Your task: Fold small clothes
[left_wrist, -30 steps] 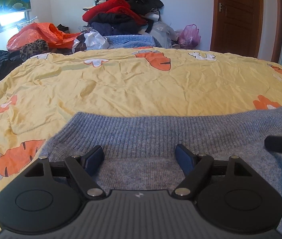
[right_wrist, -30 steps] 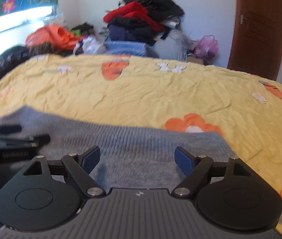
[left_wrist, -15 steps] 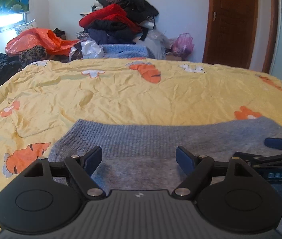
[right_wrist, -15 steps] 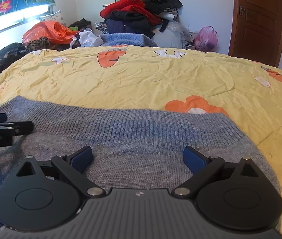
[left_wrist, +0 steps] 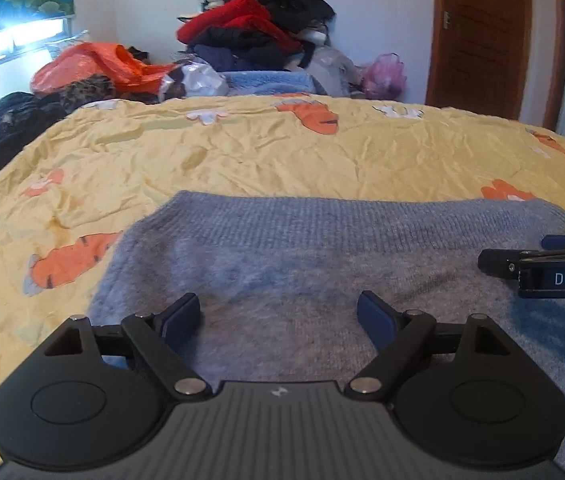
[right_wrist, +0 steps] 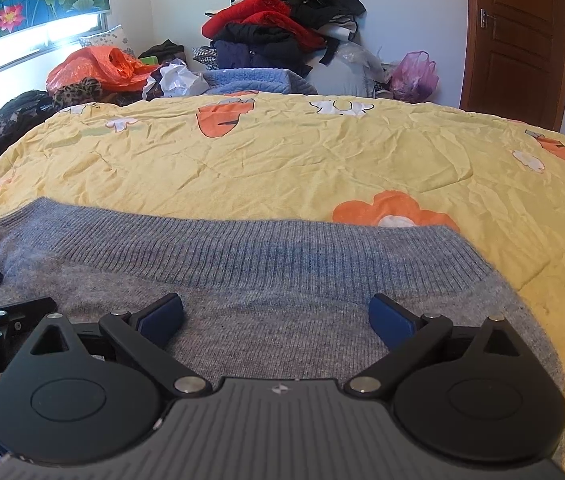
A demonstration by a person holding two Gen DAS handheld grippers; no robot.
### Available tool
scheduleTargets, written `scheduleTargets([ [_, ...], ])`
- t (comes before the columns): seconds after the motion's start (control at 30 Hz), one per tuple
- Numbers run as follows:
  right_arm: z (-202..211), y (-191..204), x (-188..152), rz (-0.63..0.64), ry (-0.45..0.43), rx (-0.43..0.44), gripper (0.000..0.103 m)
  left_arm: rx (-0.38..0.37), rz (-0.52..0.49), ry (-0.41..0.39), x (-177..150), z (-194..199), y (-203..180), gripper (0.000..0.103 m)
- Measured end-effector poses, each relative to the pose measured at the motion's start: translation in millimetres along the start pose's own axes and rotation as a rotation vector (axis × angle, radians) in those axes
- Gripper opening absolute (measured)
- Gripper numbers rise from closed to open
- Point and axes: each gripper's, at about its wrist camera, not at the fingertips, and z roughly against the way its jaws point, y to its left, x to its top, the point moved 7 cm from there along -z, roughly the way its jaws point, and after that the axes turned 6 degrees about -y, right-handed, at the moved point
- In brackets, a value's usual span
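A grey knitted sweater (left_wrist: 322,248) lies flat on the yellow bedcover (left_wrist: 282,160), its ribbed hem toward the far side. My left gripper (left_wrist: 280,304) hovers over the sweater's left part. Its jaws are opening and the pads pinch nothing; only flat knit shows below the gap. Above the right part of the same sweater (right_wrist: 242,256), my right gripper (right_wrist: 276,306) stands wide, its jaws still opening and nothing pressed between them. The right gripper's fingers (left_wrist: 498,262) show at the left view's right edge. The left gripper's fingers (right_wrist: 22,312) show at the right view's left edge.
A tall pile of clothes (left_wrist: 258,36) stands beyond the bed's far edge, with an orange bag (left_wrist: 98,64) and dark clothing to its left. A pink bag (left_wrist: 384,74) and a brown door (left_wrist: 482,40) are at the back right. Bare bedcover (right_wrist: 302,160) stretches beyond the hem.
The left gripper drew back across the sweater, so the hem sits farther off and its left edge shows. Both grippers' jaws spread wider, the right one markedly.
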Motion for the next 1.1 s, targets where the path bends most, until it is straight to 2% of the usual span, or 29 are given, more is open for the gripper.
scheduleTargets([
  [0.07,2,-1,1,-0.010,-0.004,0.006,0.100,0.014,0.081,-0.039,-4,28,13,0.087],
  [0.13,3,-2,2,-0.020,-0.009,0.013,0.100,0.018,0.220,-0.055,-16,61,32,0.087],
  [0.23,4,-3,2,-0.028,-0.010,0.022,0.101,0.038,0.417,-0.030,-47,104,61,0.087],
  [0.4,5,-4,4,-0.038,-0.014,0.033,0.102,0.135,0.610,0.009,-80,145,101,0.087],
  [0.57,8,-5,4,-0.046,-0.018,0.040,0.102,0.095,0.793,0.032,-84,145,112,0.087],
  [0.67,9,-6,4,-0.058,-0.023,0.048,0.102,0.065,0.865,0.038,-82,140,110,0.087],
  [0.8,11,-7,4,-0.068,-0.027,0.054,0.102,-0.011,0.995,0.063,-80,130,108,0.086],
  [0.87,11,-8,5,-0.070,-0.027,0.056,0.102,-0.012,1.021,0.069,-79,125,107,0.086],
  [0.9,11,-8,5,-0.076,-0.029,0.058,0.102,-0.002,1.015,0.067,-78,123,107,0.083],
  [0.97,11,-8,5,-0.079,-0.031,0.061,0.102,0.037,0.982,0.078,-76,119,107,0.057],
  [1.0,12,-8,5,-0.081,-0.031,0.063,0.102,0.049,0.971,0.090,-76,116,107,0.050],
  [1.03,12,-8,5,-0.083,-0.032,0.064,0.102,0.065,0.955,0.100,-76,114,107,0.036],
  [1.1,12,-8,5,-0.085,-0.032,0.065,0.102,0.094,0.899,0.120,-75,110,106,0.022],
])
